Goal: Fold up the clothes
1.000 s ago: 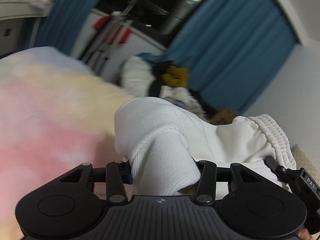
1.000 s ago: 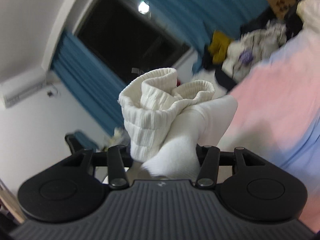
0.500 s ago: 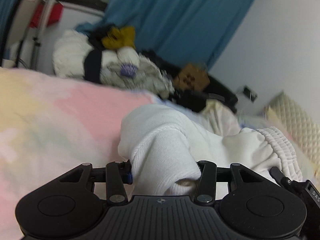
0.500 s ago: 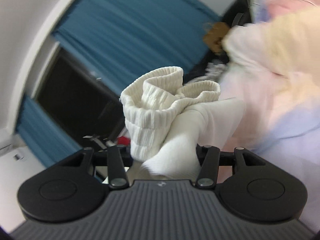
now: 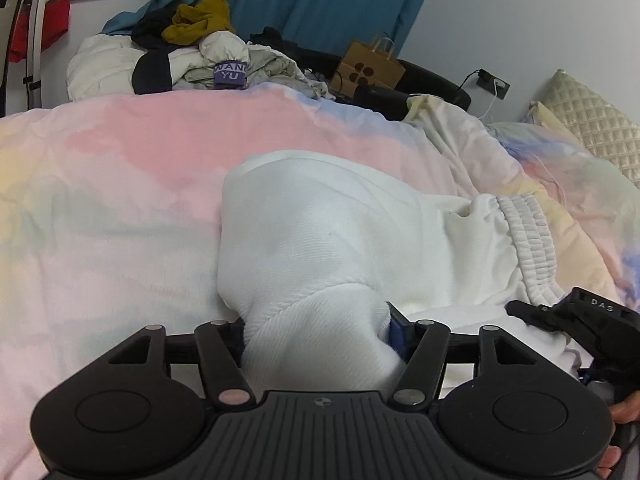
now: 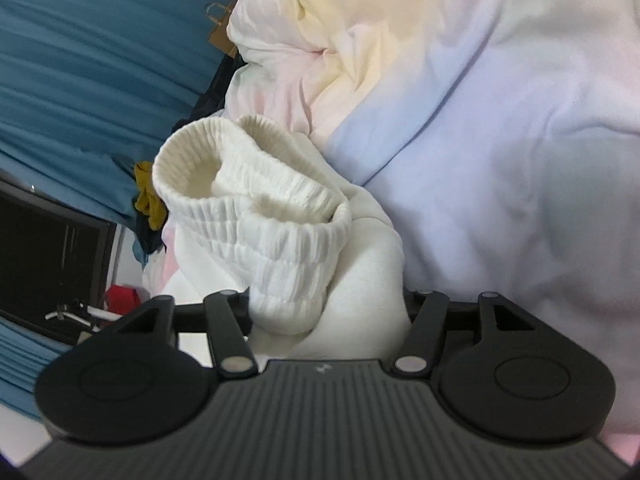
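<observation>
1. White sweatpants (image 5: 320, 240) lie on the pastel duvet (image 5: 120, 184), their length running crosswise between the two claws.
2. Left gripper (image 5: 316, 340): jaws opening, a fold of leg fabric between them.
3. Right gripper (image 6: 324, 312): jaws opening around the ribbed waistband (image 6: 256, 216).
4. Both hands look equally near.

Each camera sits just behind its tool, very near the white garment (image 5: 360, 240), the left looking level across the bed (image 5: 120, 200) toward the far blue curtain (image 5: 320, 0), the right rolled sideways, both sharing these.
</observation>
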The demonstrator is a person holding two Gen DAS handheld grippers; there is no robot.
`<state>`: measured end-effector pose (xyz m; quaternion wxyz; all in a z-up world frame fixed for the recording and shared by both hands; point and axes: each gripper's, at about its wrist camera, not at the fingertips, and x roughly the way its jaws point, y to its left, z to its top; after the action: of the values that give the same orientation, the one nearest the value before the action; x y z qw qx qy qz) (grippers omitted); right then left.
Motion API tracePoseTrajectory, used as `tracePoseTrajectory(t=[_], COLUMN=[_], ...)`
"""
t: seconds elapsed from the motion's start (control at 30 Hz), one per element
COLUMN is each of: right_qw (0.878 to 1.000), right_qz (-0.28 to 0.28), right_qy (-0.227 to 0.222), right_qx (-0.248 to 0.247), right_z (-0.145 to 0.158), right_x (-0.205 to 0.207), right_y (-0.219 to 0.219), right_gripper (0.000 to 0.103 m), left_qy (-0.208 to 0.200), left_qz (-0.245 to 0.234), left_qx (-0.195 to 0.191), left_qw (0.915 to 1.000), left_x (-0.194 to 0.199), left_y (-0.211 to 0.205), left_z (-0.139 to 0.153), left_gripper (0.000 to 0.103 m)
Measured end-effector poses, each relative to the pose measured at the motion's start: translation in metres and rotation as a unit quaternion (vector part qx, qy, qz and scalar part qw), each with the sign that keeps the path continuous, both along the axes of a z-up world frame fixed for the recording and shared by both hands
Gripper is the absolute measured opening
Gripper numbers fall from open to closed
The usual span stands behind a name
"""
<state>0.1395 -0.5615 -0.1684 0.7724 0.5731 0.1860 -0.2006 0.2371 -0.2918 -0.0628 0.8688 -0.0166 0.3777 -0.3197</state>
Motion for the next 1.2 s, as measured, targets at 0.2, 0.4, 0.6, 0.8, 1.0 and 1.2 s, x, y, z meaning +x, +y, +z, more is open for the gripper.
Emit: tracePoseTrajectory(t=[0.2,0.4,0.6,0.8,1.0,1.2], right_qw=[1.0,0.995,0.985,0.967,0.941,0.922], right_qz=[0.008,-0.003,-0.006,0.017,0.054,0.089], right_qy=[0.003,0.057,0.062,0.023,0.013,0.013], right_qx=[-0.014,-0.08,-0.159,-0.252,-0.335,-0.377], right_z=[0.017,0.051,0.098,0.165,0.217,0.235], right_x=[-0.018,-0.037,-0.074,-0.12,-0.17,-0.2], right_y=[0.007,0.028,0.059,0.099,0.144,0.19], right_gripper=[0.064,0.073,0.073,0.073,0.073,0.077], left_qy=[-0.004,-0.044,-0.065,-0.104,-0.154,-0.216], left_qz=[0.004,0.003,-0.002,-0.008,-0.011,-0.021], left_qx=[0.015,0.017,0.0,0.003,0.005,0.04], left_qw=[0.9999,0.9989,0.9979,0.9945,0.988,0.9755], left_x=[-0.025,-0.07,-0.112,-0.161,-0.219,-0.282], left_y=[0.017,0.051,0.088,0.119,0.139,0.144], left_z=[0.03,0.063,0.105,0.164,0.222,0.244], left_gripper=[0.068,0.078,0.08,0.08,0.089,0.101])
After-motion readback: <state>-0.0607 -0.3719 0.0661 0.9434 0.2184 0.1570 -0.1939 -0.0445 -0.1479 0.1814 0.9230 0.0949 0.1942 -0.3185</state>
